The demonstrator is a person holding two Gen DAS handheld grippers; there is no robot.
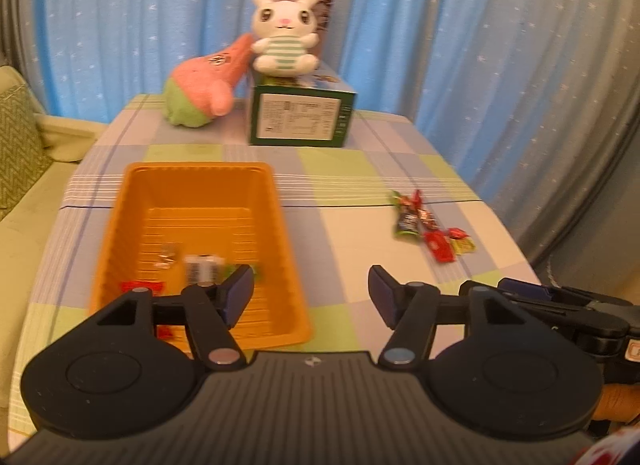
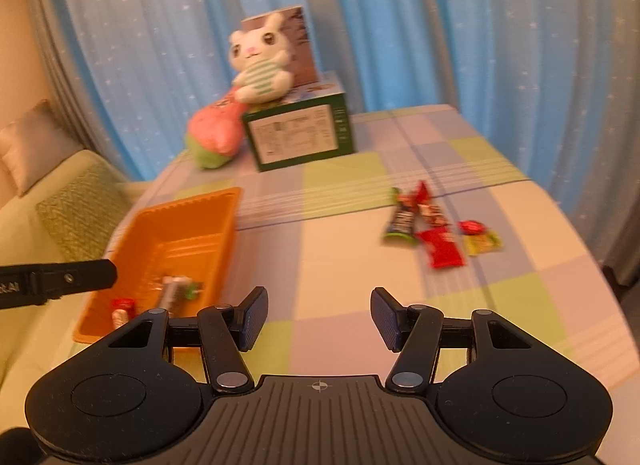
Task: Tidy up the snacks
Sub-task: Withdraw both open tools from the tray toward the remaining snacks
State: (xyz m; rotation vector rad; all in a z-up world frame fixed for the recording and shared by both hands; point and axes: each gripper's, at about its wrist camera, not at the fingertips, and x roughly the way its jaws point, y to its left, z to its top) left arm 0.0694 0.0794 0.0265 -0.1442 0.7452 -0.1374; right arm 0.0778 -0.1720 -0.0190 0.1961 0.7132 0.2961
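On the table [image 1: 352,221], bright crinkly snacks [image 1: 434,227] lie beside an orange tray [image 1: 276,201]; both grippers, left [image 1: 311,295] and right [image 2: 319,319], gape wide, holding nothing.

Warm, dim orange-tinted room light filled both views, while the blue curtain [image 1: 400,45] glowed from behind. Motion blur smeared the snack wrappers [image 2: 436,231] and the orange bin [image 1: 192,241]. Fisheye bending curved the table [image 2: 520,305] edges, with dark vignetted corners.

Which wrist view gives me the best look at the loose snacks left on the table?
The right wrist view: the loose snacks lie ahead of the open right gripper, larger though blurred. The left wrist view shows them smaller, off to the right.
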